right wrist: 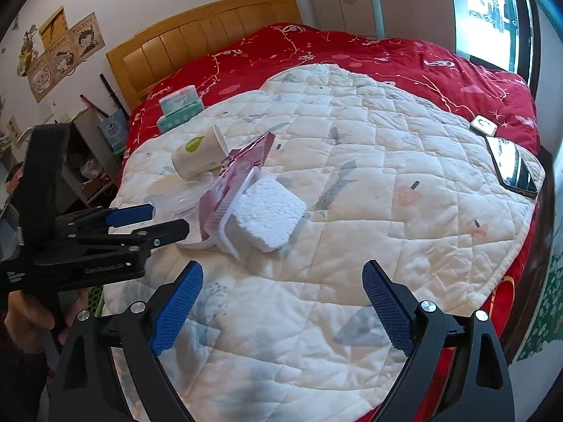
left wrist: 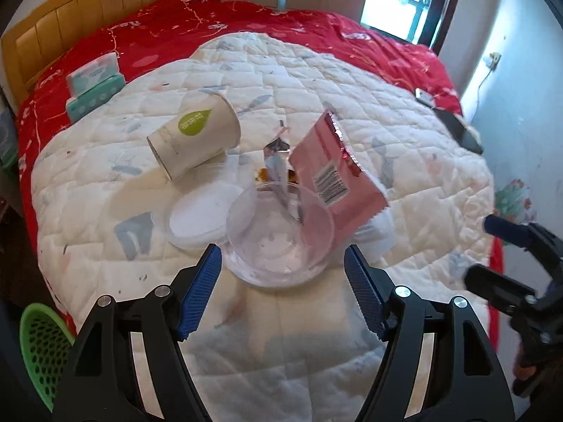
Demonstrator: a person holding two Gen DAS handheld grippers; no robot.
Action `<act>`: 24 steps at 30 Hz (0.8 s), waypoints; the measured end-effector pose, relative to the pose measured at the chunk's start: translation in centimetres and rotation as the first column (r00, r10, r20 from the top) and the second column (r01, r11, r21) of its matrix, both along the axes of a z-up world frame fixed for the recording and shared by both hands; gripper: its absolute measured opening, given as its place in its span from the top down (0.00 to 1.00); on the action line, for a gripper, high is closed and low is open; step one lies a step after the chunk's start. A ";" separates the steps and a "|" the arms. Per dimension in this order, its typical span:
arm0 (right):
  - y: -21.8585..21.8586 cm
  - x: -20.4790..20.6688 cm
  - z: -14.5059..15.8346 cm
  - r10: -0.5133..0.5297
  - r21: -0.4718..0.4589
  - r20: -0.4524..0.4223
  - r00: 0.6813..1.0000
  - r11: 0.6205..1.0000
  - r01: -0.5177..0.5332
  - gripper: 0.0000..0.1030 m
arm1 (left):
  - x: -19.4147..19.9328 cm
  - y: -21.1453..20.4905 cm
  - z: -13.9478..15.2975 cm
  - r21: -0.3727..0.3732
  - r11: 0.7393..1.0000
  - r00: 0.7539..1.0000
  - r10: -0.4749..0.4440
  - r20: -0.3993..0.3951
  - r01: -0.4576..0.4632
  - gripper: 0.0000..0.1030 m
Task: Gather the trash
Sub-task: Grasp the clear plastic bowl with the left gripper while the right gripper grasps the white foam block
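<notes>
Trash lies on a white quilt (left wrist: 316,81). A clear plastic bowl (left wrist: 279,237) sits just ahead of my open left gripper (left wrist: 283,269), with its white lid (left wrist: 200,216) to the left. A pink snack bag (left wrist: 334,172) leans on the bowl. A tipped paper cup (left wrist: 197,133) with a green drop lies behind. In the right wrist view, a white foam block (right wrist: 271,211) sits beside the bag (right wrist: 232,176) and cup (right wrist: 198,153). My right gripper (right wrist: 281,302) is open and empty, short of the foam. The left gripper (right wrist: 155,221) shows there too.
A green mesh basket (left wrist: 42,344) sits low at the left of the bed. Tissue packs (left wrist: 93,84) lie on the red bedspread (left wrist: 246,24). A phone (right wrist: 513,167) and a small white device (right wrist: 484,125) lie at the right edge.
</notes>
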State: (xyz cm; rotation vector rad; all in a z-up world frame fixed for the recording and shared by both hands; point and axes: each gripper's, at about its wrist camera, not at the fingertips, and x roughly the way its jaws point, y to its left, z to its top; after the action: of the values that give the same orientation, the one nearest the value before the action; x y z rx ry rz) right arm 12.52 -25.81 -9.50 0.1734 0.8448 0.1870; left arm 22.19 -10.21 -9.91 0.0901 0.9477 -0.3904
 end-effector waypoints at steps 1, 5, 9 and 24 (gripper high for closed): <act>-0.1 0.0 0.0 0.000 0.001 -0.001 1.000 1.000 0.000 0.14 | 0.2 -0.2 -0.2 -0.004 1.000 1.000 -0.005 -0.003 0.005 0.31; -0.2 0.1 0.0 0.000 -0.003 -0.002 1.000 1.000 0.000 0.14 | 0.5 -0.3 -0.5 -0.021 0.999 1.000 -0.025 0.006 0.025 0.37; -0.2 0.3 0.1 0.003 -0.006 -0.001 1.000 1.000 -0.003 0.14 | 0.3 -0.3 -0.4 -0.027 0.999 0.999 -0.035 0.024 0.036 0.43; 1.2 2.9 1.0 0.062 0.024 -0.008 0.998 0.998 -0.061 0.14 | -1.9 4.1 3.3 -0.128 0.990 0.994 0.064 0.089 -0.052 0.43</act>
State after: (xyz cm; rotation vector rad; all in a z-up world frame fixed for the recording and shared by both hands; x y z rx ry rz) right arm 15.40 -24.65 -8.47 0.1711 0.8571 0.2544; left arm 20.26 -6.10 -6.66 -0.0332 0.8298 -0.3879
